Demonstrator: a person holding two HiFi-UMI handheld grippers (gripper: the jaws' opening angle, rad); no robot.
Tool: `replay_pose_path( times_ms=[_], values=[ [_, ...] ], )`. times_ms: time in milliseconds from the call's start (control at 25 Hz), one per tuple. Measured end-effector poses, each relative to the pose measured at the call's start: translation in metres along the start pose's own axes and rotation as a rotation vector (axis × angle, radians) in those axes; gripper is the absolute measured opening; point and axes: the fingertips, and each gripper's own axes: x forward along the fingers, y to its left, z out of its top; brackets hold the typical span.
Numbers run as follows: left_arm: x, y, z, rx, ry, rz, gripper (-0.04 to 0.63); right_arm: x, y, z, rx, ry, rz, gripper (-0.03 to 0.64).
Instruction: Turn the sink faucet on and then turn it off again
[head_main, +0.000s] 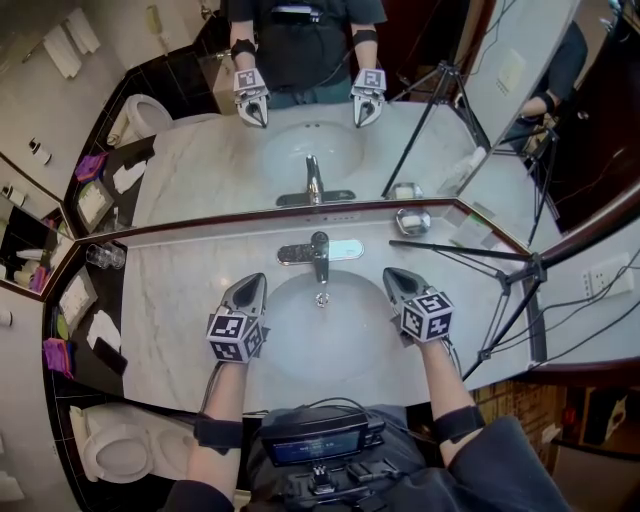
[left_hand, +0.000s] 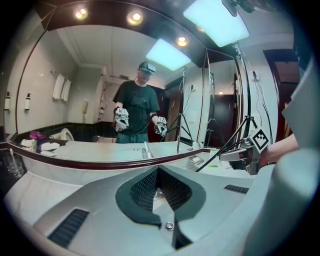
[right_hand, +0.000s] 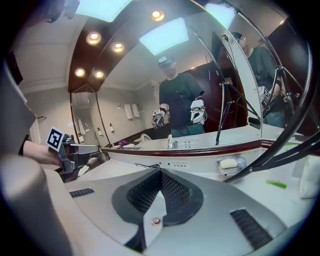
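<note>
- Chest unit w/ small screen (head_main: 318, 440), 1 of it, sits bottom centre of head view, closest to the lens.
- 2 grippers hang over 1 white basin (head_main: 300, 345): L gripper (head_main: 254, 283) left of centre, R gripper (head_main: 391, 275) right of centre. Each carries 1 marker cube.
- L claw: jaws fully together, nothing between them.
- R claw: same, jaws meet and it's empty.
- 1 chrome faucet (head_main: 319, 256) at frame centre, on the basin's back rim. It's between the 2 grippers and apart from both; neither touches it.
- 1 soap dish (head_main: 412, 221) w/ 1 pale bar, up and right of the faucet, just below the mirror (head_main: 200, 170).
- 1 black tripod (head_main: 520, 290) at right, 1 leg reaching over the marble counter (head_main: 170, 310).
- 1 toilet (head_main: 115, 452) in lower left corner.
</note>
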Motion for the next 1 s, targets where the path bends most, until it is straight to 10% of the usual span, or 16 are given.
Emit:
replay_pose_path(
  times_ms=[360,1000],
  values=[
    [0.0,0.004,0.001,-0.003,-0.002,0.021,-0.014,0.018,0.005,0.001,-0.117,0.015,-0.018,0.028],
    [0.001,0.02,-0.004,-0.012,0.014,0.053,-0.014,0.126,0.052,-0.012,-0.971,0.248,0.073,0.213]
  ],
)
